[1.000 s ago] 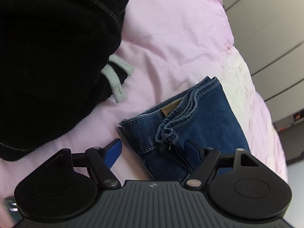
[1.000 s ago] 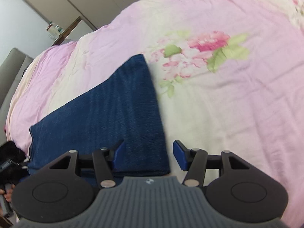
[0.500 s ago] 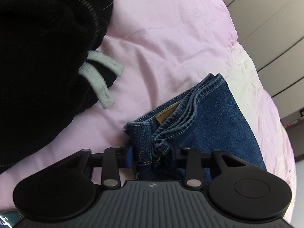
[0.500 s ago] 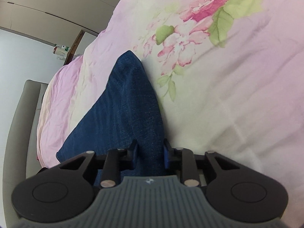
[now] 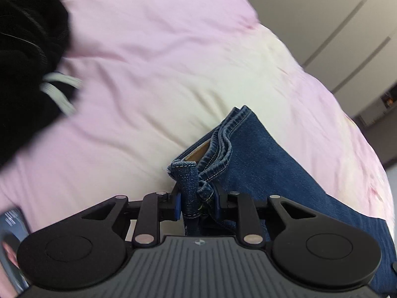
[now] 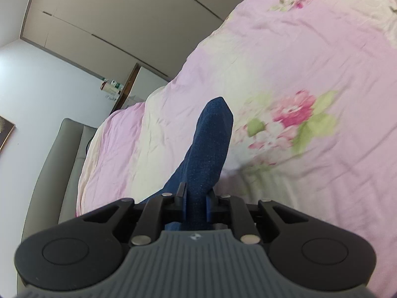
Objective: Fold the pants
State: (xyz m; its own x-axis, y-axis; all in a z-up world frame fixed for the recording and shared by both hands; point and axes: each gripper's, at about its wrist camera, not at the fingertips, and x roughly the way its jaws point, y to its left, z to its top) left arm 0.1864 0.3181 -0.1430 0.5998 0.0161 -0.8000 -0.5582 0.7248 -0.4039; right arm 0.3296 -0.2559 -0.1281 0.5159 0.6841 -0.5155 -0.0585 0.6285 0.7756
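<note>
The folded blue jeans [image 5: 260, 159] lie on a pink floral bedspread [image 5: 153, 79]. My left gripper [image 5: 196, 200] is shut on the waistband end of the jeans, where stitched hems and a tan label show. My right gripper [image 6: 196, 198] is shut on the other end of the jeans [image 6: 208, 144], which rises as a narrow blue fold above the bedspread [image 6: 310, 74]. Both ends look lifted off the bed.
A black garment with grey drawstrings [image 5: 27, 57] lies at the left on the bed. A phone-like object [image 5: 11, 243] sits at the lower left edge. Wardrobe doors [image 6: 99, 19] and a grey headboard [image 6: 57, 173] stand beyond the bed.
Both grippers went from open to shut on the jeans' ends. They have since lifted the jeans, and both views tilted up toward the wardrobe.
</note>
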